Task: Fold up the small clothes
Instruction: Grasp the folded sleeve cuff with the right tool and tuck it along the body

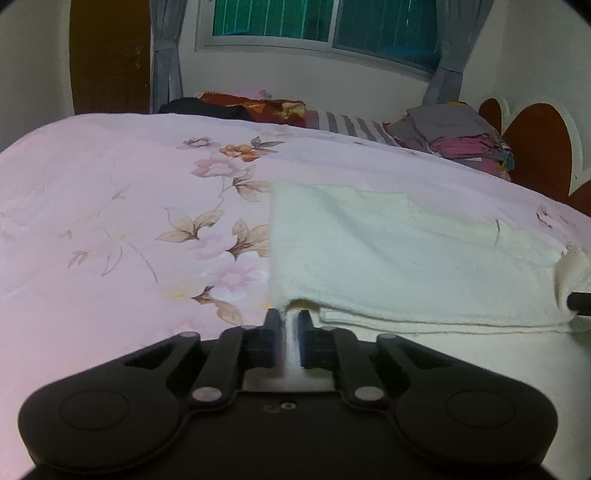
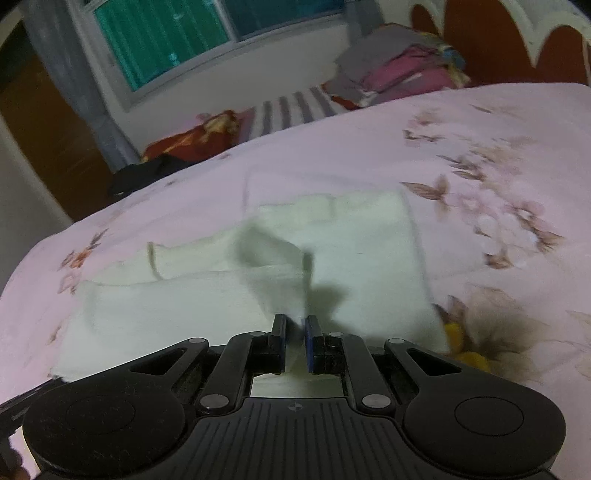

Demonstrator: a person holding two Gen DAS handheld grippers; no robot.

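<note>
Both grippers, left [image 1: 288,317] and right [image 2: 295,323], pinch the cloth [image 1: 388,251]; lift its near corners evenly, keeping the edge taut.

Room light dim, soft, with a pink-green colour cast. Window [image 1: 325,22] far beyond the fingers shows dark teal, adds no glare. Left wrist view fairly sharp ahead of the left gripper [image 1: 287,316]. Right wrist view motion-blurred: white cloth [image 2: 280,280] and floral bedspread [image 2: 480,147] smeared. A dark shadow falls just beyond the right gripper [image 2: 294,325]. Fisheye bends and darkens all corners.
</note>
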